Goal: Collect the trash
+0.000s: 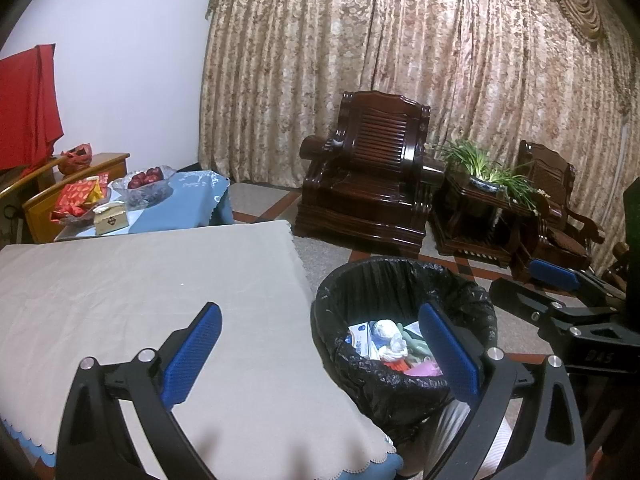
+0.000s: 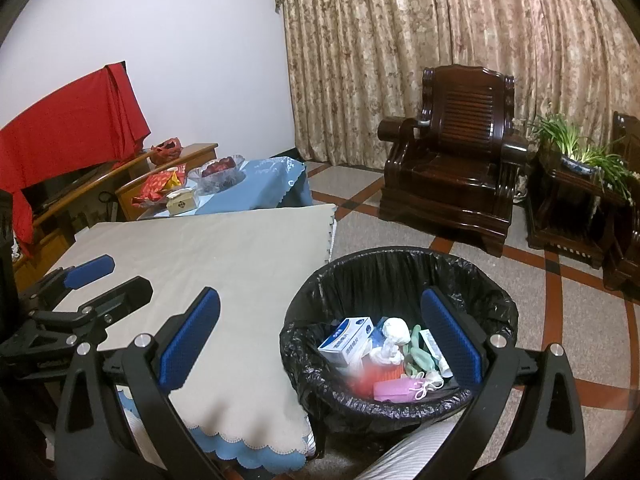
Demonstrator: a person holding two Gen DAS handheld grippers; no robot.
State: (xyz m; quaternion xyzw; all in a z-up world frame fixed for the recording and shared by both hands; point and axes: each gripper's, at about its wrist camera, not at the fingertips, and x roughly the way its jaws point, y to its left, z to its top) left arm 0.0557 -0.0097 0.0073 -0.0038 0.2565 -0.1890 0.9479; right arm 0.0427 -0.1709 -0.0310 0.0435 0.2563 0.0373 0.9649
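Both tools wide open and empty: left tool (image 1: 320, 344) and right tool (image 2: 320, 332) straddle table (image 1: 120, 288) edge and trash bin (image 2: 400, 276).

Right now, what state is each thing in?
Left tongs: open, holding nothing.
Right tongs: open, holding nothing.
Trash bin: upright beside the table, lined, partly filled.
Box: lying inside the bin.
Tablecloth: spread flat, nothing lying on it.
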